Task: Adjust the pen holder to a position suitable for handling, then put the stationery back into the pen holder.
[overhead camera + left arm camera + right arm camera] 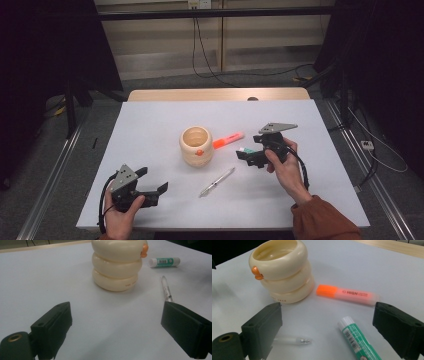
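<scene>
On the white table top, the work in hand is looking like gathering loose stationery into the cream ribbed ring-stacked holder with an orange knob, which is standing upright near the middle. The right gripper is hovering at about three o'clock from the holder, its jaws standing wide apart with nothing between them, and the green-and-white glue stick is lying just ahead of it, between the jaw lines in the right gripper view. The left gripper is resting at about seven o'clock from the holder, jaws also spread and empty.

To do this step well, the right gripper should be lowering squarely over the glue stick's middle, jaws crossing its length, so the round body is not rolling away; closing gently is likely enough. Tilting it upright before the holder's mouth would be helping it drop in cleanly without knocking the holder.

Counting from largest down: one table, two grippers, one holder, one orange translucent highlighter marker lying at two o'clock just beside the holder, one glue stick, and one slim clear plastic pen lying at five o'clock from the holder.
</scene>
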The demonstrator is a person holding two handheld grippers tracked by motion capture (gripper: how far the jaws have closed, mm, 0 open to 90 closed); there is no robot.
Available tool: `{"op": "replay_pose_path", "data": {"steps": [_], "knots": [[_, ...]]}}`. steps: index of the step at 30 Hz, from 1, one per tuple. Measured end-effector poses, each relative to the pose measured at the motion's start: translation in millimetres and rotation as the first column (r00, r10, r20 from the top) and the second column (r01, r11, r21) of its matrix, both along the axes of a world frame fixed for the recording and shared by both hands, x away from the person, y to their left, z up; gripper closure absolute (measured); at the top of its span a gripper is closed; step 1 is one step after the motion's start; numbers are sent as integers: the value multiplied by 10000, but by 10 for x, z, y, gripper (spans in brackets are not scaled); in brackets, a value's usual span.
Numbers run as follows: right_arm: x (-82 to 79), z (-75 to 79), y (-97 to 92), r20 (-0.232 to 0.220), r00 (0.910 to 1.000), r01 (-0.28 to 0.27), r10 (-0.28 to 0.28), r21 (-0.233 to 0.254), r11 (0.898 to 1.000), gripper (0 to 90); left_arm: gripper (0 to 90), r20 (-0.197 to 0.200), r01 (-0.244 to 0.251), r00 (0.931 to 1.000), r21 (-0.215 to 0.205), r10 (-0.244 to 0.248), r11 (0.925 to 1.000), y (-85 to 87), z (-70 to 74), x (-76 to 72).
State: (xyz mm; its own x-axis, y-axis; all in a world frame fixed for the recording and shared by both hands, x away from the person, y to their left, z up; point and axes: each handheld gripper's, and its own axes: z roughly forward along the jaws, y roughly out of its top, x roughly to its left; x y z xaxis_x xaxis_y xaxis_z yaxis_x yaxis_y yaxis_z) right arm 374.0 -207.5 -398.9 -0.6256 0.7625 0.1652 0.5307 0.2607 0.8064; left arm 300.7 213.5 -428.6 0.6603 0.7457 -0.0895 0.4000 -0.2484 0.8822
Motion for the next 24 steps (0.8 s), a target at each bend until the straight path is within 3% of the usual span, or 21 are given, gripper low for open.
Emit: {"op": "replay_pose_path", "data": {"steps": [2, 5, 7, 15, 16, 24], "knots": [[-5, 7, -26, 0, 10000, -40, 40, -71, 10000, 99, 96, 0, -45, 10000, 32, 45, 10000, 4, -4, 4], [-17, 2, -113, -156, 9998, -104, 108, 267, 9996, 101, 96, -78, -90, 9999, -12, 90, 10000, 7, -12, 8], [-24, -15, -164, -5, 9999, -102, 102, 97, 9999, 116, 96, -22, -66, 10000, 34, 66, 10000, 1, -6, 6], [-44, -22, -393, -512, 9986, -165, 164, -14, 9999, 107, 95, -69, 3, 10000, 6, -3, 10000, 28, -12, 5], [-40, -17, -442, -617, 9980, -141, 125, -264, 9996, 106, 96, -39, -8, 10000, -47, 7, 10000, 26, -8, 0], [4, -48, -572, -886, 9959, 116, -196, -896, 9959, 74, 96, -42, 127, 9999, 42, -126, 9999, -17, -6, 1]]}}
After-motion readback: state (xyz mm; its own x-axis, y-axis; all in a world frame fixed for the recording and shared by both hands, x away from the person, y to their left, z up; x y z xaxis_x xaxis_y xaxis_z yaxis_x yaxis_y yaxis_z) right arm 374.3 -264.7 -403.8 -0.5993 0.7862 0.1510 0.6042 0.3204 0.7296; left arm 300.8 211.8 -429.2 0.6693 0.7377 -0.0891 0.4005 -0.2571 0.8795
